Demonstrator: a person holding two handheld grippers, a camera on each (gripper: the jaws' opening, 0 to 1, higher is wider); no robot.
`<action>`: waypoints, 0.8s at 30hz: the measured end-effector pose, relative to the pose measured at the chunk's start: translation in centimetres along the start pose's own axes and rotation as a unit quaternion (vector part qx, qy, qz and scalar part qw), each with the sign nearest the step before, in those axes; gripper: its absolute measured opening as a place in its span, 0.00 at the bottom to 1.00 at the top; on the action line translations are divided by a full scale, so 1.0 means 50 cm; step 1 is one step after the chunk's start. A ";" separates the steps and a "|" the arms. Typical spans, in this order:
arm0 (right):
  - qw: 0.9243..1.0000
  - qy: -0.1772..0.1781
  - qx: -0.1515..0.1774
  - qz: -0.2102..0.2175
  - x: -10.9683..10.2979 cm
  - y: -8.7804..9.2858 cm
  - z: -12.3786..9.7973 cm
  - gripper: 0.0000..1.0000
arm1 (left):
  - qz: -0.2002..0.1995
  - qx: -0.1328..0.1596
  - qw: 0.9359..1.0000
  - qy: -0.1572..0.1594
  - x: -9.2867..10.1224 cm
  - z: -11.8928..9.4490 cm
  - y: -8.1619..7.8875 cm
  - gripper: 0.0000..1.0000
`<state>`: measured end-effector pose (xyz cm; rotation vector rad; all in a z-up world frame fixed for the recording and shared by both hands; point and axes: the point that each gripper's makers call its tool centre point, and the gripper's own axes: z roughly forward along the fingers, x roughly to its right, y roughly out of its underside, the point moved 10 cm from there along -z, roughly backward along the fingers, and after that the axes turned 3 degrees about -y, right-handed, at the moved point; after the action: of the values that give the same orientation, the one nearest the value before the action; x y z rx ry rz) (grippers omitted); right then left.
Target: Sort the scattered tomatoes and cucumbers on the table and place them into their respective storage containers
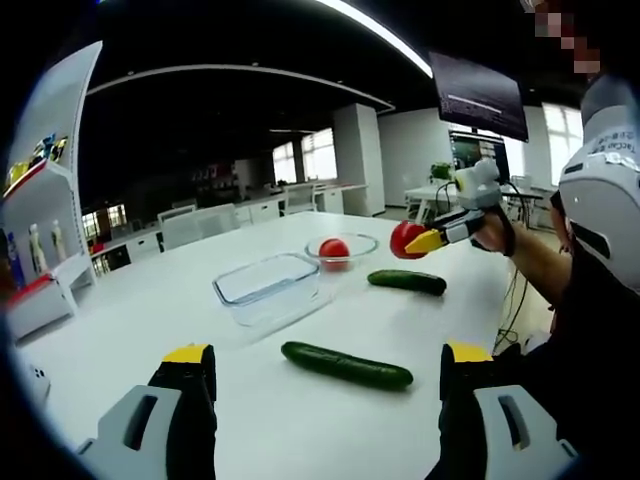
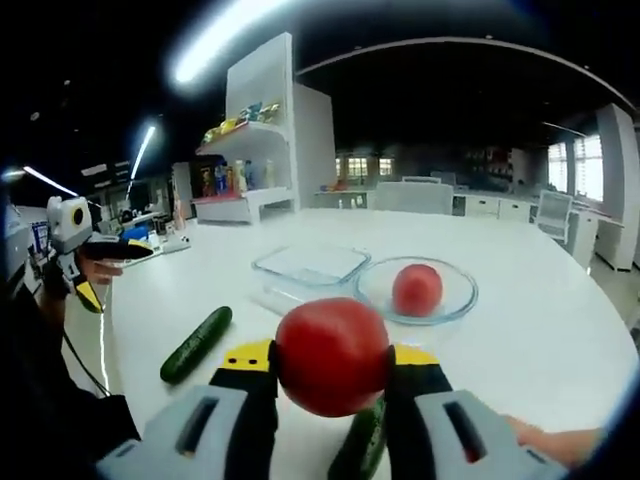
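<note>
1. Tomatoes are the round red fruit here: one glossy red tomato (image 2: 332,355) is clamped between the yellow-tipped black jaws of the right gripper (image 2: 332,362), held above the table; the left gripper view shows that gripper (image 1: 422,240) raised at the far right with the tomato (image 1: 403,238) at its tips.
2. A second red tomato (image 2: 417,289) sits inside the shallow round clear glass bowl (image 2: 455,303) on the table.
3. Just beside that bowl stands a rectangular clear glass container (image 2: 310,266), with nothing visible in it.
4. One long dark green cucumber (image 2: 196,344) lies on the table to the left in the right gripper view; another dark green cucumber (image 2: 364,440) lies partly hidden under the right gripper's jaws.
5. The left gripper (image 1: 327,362) has its jaws spread wide and holds nothing, with a cucumber (image 1: 346,365) lying between and beyond them.
6. The table (image 1: 150,310) is large, white, smooth and rounded at its edge.
7. The room is a dim open office: a white display shelf unit (image 2: 262,130) with colourful items, white chairs (image 1: 200,226) and desks, bright windows (image 1: 320,153) at the back, long ceiling light strips (image 1: 375,30), and a dark hanging screen (image 1: 478,95).
</note>
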<state>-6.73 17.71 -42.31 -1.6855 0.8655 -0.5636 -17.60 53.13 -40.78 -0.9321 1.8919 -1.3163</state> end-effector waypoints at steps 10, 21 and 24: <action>1.000 0.006 0.027 -0.004 0.026 -0.058 0.017 0.37 | -0.002 0.000 1.000 -0.001 -0.001 -0.004 0.000 0.93; 0.998 0.042 0.043 -0.007 0.072 -0.088 0.081 0.37 | -0.001 0.000 1.000 -0.001 0.002 -0.004 0.001 0.93; 0.997 0.059 0.044 -0.010 0.088 -0.090 0.104 0.37 | 0.002 -0.002 1.000 0.000 0.004 -0.007 0.000 0.93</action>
<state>1.01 17.98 -39.76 -1.5955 0.8971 -0.7112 -18.00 53.12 -40.73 -0.9290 1.8968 -1.3105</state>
